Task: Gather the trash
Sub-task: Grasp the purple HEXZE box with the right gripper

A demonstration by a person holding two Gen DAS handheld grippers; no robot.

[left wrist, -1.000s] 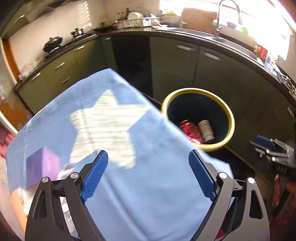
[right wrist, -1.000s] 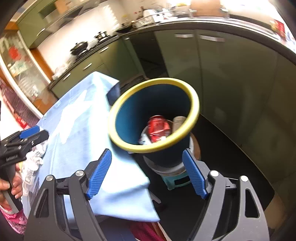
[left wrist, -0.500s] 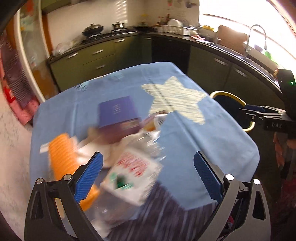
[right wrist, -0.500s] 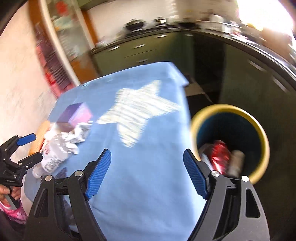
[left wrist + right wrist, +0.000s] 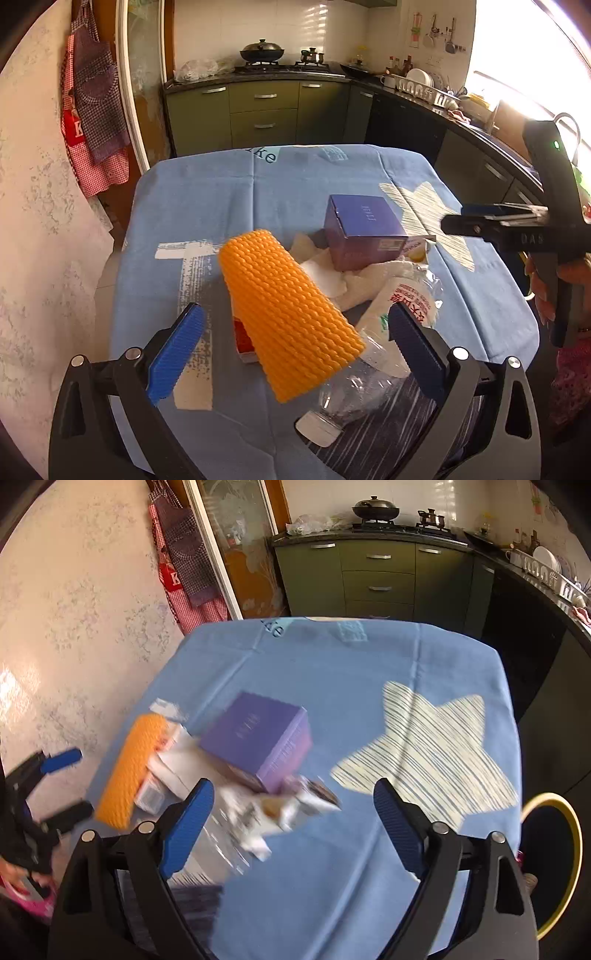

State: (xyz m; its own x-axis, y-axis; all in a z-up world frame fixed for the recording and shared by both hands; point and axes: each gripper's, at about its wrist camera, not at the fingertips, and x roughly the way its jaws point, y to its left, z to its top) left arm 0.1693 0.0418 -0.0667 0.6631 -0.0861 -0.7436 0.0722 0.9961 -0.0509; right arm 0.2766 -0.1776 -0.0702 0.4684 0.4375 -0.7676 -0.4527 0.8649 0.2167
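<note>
Both tools are over the blue-clothed surface (image 5: 207, 199) in approach for the next pick: the left tool (image 5: 291, 350) stands with jaws apart, having just been opening, with the orange ribbed piece (image 5: 288, 314) and clear plastic bottle (image 5: 373, 354) showing between its pads untouched, and the right tool (image 5: 293, 827) has likewise just been opening, its jaws apart above crumpled wrappers (image 5: 280, 812) and gripping nothing. Remaining trash lies clustered near the surface's close edge around the purple box (image 5: 364, 230), while the yellow-rimmed bin (image 5: 554, 864) stands off the right edge. The next move, in my judgement, calls for lowering one tool squarely over a single item, closing firmly, then carrying it to the bin.
</note>
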